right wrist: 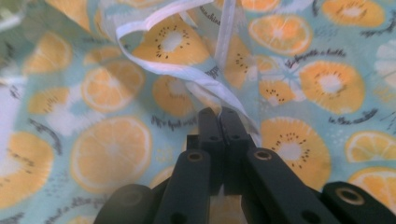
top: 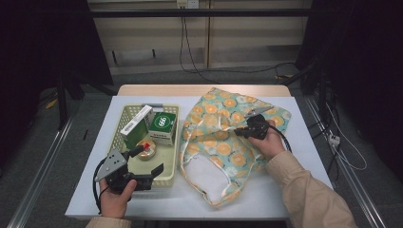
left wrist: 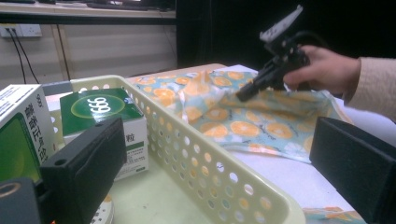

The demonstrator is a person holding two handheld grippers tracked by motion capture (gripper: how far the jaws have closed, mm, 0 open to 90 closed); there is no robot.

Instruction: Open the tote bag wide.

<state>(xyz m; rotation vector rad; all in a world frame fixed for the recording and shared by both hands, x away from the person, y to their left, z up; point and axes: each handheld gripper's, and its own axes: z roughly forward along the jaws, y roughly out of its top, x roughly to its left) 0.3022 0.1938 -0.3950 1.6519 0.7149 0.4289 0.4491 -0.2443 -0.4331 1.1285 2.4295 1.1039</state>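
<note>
A fabric bag printed with orange slices lies on the right half of the white table, its white-lined mouth towards me. My right gripper is over the bag's middle, jaws pressed together on the cloth at its white trim. From close up the right gripper has the trim running under its tips. A cream perforated basket stands at the left. My left gripper is open at the basket's near right corner, one jaw inside and one outside the wall.
The basket holds a green 666 box, a taller green and white box and a round tin near the front. Bare table runs along the near edge and to the right of the bag. Dark frames and cables stand beyond the table.
</note>
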